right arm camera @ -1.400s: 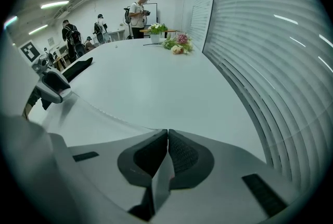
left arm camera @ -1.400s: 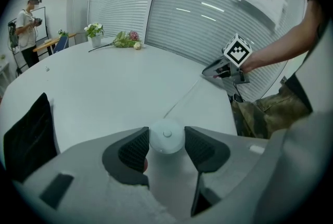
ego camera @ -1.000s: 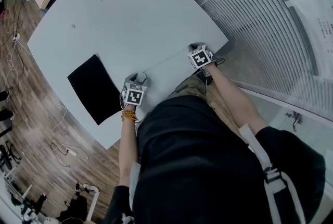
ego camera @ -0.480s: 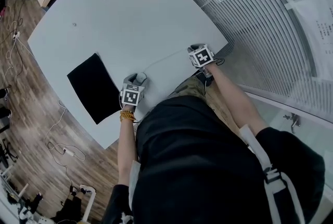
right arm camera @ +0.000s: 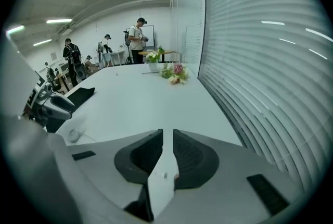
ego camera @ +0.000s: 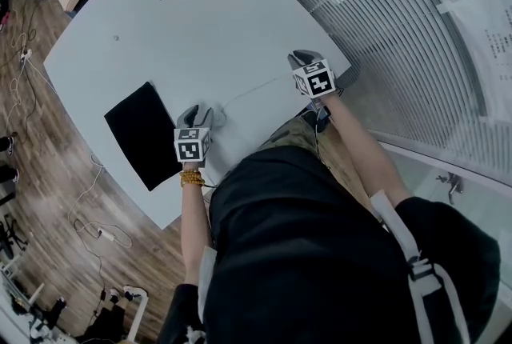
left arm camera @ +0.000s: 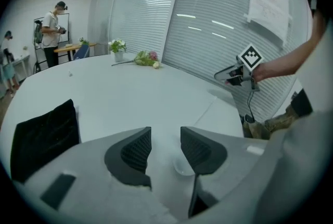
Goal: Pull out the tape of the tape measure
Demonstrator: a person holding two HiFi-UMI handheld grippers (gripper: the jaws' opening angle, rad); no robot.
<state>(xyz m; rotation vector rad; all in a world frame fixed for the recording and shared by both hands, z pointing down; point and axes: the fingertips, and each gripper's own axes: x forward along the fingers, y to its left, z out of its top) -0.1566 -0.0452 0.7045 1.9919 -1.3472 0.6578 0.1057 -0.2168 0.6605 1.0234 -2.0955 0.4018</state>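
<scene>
I am holding my left tongs [left arm camera: 165,137] tilted down over the near edge of the table [ego camera: 200,30]. Their jaws are standing apart and pinching nothing, having just been closing a little. The small round white case [left arm camera: 182,166] is lying on the table just beneath them. My right tongs [right arm camera: 167,137] are pointing down too, and their jaws have just been opening to a narrow gap. A white strip is showing in that gap, though I cannot tell if it is the tape's end. The thin pale tape [ego camera: 256,88] is running across the table from the case towards them.
</scene>
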